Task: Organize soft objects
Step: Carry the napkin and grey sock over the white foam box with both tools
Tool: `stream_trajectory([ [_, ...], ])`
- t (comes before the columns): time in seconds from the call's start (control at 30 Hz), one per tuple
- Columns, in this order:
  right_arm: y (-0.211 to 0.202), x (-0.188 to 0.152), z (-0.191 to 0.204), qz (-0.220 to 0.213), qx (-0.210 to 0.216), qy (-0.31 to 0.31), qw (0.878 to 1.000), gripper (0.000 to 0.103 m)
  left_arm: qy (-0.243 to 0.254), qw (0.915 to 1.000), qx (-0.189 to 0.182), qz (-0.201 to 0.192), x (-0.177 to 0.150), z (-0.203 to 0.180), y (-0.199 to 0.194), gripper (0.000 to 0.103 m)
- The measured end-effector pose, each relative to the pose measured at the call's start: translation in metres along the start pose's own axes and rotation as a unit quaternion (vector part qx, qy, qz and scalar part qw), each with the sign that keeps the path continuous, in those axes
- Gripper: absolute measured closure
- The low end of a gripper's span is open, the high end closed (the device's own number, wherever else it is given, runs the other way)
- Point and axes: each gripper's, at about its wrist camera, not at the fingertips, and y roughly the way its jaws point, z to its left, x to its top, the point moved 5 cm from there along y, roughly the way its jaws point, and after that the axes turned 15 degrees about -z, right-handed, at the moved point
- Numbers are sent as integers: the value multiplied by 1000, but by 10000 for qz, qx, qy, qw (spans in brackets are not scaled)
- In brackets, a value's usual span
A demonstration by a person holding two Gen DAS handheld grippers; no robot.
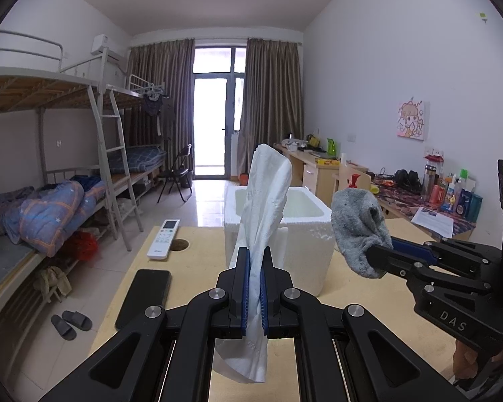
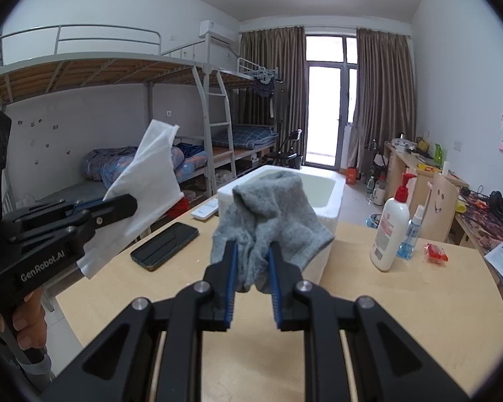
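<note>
A white tissue (image 1: pixel 266 201) is pinched between the closed fingers of the left hand-held gripper (image 1: pixel 255 261), and a grey sock (image 2: pixel 268 221) is clamped in the right hand-held gripper (image 2: pixel 251 261), its jaws drawn in on the bunched fabric. Both items are held in the air above the bench (image 2: pixel 385 301), just short of the white foam box (image 2: pixel 332 197) that stands open at the far edge. Nothing can be seen inside the part of the box that shows, so the deposit is judged to be not yet made.

Several slips are possible from here. The tissue is gripped near its middle, with a long flap standing up and a tail hanging below — if it is released before the box opening is fully beneath it, it may drift and be left draped over the rim or on the bench. The sock is held by a fold only, and a loose part could be caught on the foam wall during lowering, so that the light box is tipped or pushed toward the bench edge. The two grippers are close together, so a collision is likely if both are brought to the opening at once. The phone (image 2: pixel 164 244), the remote control (image 1: pixel 163 239) and the lotion bottle (image 2: pixel 390 231) stand near the box and could be knocked by a wide swing.
</note>
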Motion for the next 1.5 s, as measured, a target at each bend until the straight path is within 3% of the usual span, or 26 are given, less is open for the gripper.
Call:
stream_trajectory([
  [0.87,48,43,-35,-46,-243,136,9996,82,256,9997,47,16,40,-6,70,97],
  [1.5,93,52,-51,-16,-405,109,9991,82,331,9994,10,128,44,-2,133,97],
])
